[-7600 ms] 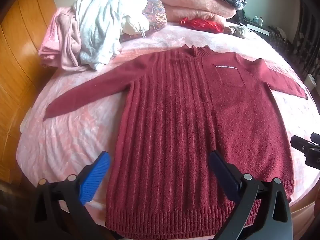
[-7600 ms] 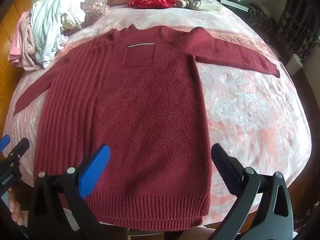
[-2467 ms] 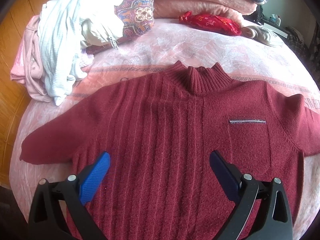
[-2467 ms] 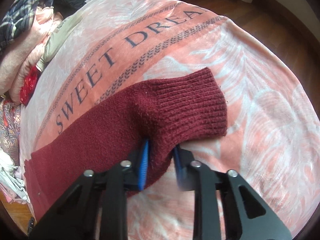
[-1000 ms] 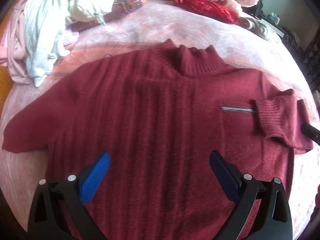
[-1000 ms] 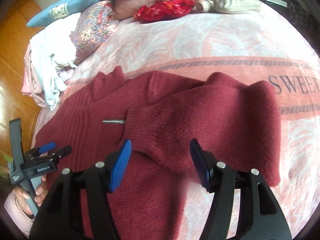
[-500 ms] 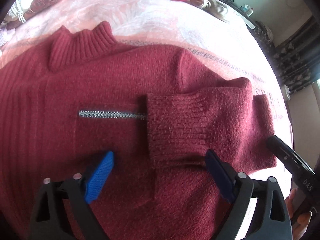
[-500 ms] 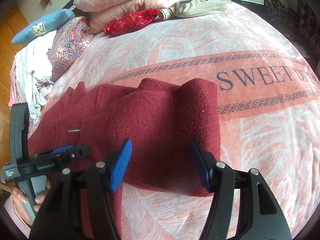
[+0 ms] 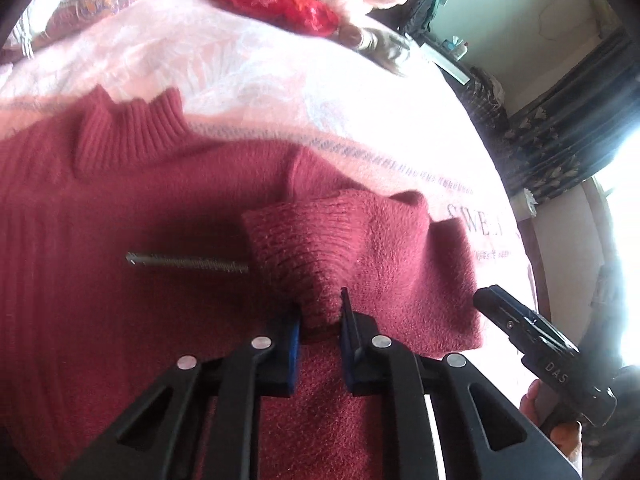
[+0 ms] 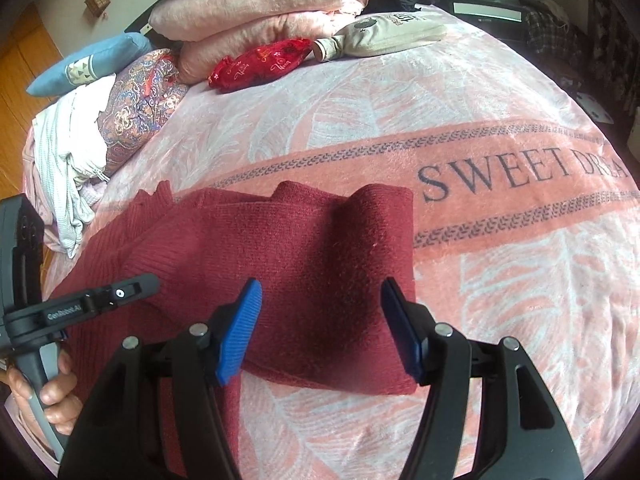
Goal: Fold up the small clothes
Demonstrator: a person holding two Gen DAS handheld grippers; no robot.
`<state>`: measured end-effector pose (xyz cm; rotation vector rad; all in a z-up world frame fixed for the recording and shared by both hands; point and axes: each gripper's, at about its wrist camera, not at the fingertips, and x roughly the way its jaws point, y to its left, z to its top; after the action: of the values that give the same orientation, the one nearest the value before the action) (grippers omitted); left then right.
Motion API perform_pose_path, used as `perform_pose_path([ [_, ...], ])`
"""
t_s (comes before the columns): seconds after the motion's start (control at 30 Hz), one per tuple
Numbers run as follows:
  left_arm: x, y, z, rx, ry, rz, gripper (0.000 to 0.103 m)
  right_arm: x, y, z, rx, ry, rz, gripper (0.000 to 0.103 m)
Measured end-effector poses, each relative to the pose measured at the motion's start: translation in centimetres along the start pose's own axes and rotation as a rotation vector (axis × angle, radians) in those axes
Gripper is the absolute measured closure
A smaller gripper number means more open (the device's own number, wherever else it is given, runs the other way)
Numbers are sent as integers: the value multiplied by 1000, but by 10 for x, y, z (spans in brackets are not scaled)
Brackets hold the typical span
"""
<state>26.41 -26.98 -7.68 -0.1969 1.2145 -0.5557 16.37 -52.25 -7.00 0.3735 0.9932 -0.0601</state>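
Left gripper (image 9: 320,316), lower centre, has just been closing and pinches the sweater's (image 9: 120,312) ribbed cuff (image 9: 288,248); folded sleeve (image 10: 332,248) runs rightward under the right gripper's (image 10: 320,328) open jaws.

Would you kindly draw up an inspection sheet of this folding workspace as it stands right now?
Surface: pink blanket printed SWEET DREA, covering a bed.
Job's things: maroon sweater lying flat, one sleeve folded across the chest, its ribbed cuff beside the pocket zip.
Clutter: red pouch, patterned cushion, blue pillow, white garments, stacked pink blankets.
Grippers: left gripper has just been closing, pinching the cuff; right gripper open over the folded sleeve.
Cables: nothing seen.
Surroundings: wooden floor, dark curtains.
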Motion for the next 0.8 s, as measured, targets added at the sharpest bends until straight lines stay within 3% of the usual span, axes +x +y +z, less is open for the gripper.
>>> perform_pose_path([
  [0.17,-59,23,17,10,-122,55,87,-2,-1,3,33,-3,17,41],
  [0.43,-145,138,32,-80,-224,227,87,14,30,4,50,65,106,38],
  [0.53,-146,179,29,-113,-204,285,87,31,50,2,60,121,127,37],
  [0.67,-117,206,20,-177,-138,309,87,55,74,-3,51,186,116,37],
  [0.8,-96,228,8,-181,-81,393,83,76,89,-10,6,251,-11,38],
])
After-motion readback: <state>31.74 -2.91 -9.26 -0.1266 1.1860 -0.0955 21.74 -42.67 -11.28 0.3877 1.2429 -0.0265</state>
